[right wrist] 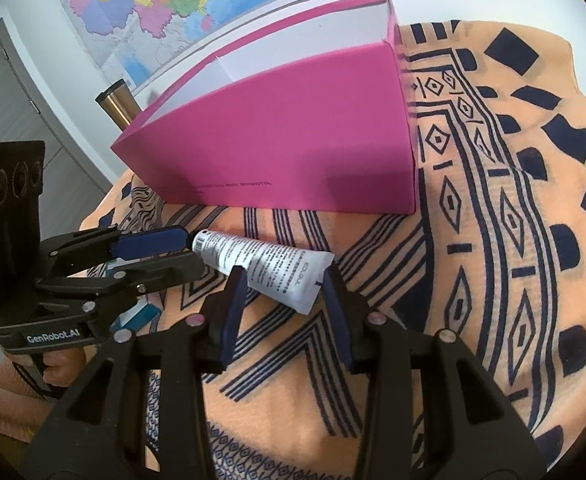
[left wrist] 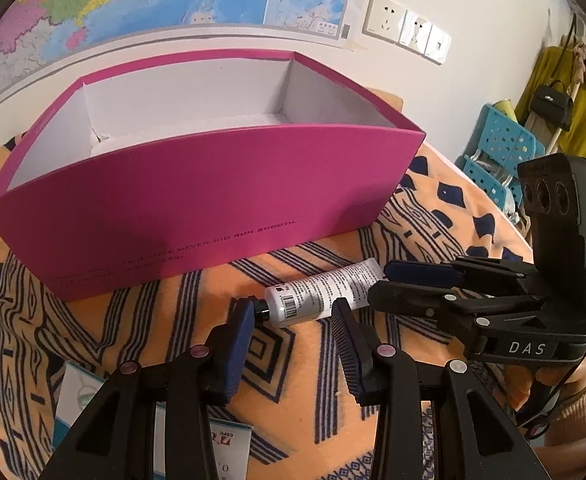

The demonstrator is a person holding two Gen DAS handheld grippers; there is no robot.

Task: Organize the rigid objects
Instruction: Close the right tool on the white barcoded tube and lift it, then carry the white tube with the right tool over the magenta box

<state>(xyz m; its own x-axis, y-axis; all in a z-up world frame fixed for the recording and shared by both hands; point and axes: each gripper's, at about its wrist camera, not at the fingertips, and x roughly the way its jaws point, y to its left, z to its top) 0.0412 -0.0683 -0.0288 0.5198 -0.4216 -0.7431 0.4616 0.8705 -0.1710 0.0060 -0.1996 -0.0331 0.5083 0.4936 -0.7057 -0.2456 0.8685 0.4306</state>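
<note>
1. The tube [left wrist: 320, 295] lies on the cloth-covered surface [right wrist: 473, 280], just in front of the box [left wrist: 197, 208]; neither tongs grip it.
2. Left tongs [left wrist: 295, 314] stand apart at the cap end; right tongs [right wrist: 283, 280] stand apart about the crimped end.
3. One pair should be closed squarely across the tube; the box rim must be cleared.
4. Most of the box floor is hidden; the carton [left wrist: 73, 404] is cut off by the left tongs.

left wrist: low, close, over its fingers toward tube [left wrist: 320, 294] and pink box [left wrist: 213, 196]
right wrist: same, from the opposite end
shared: tube, box
</note>
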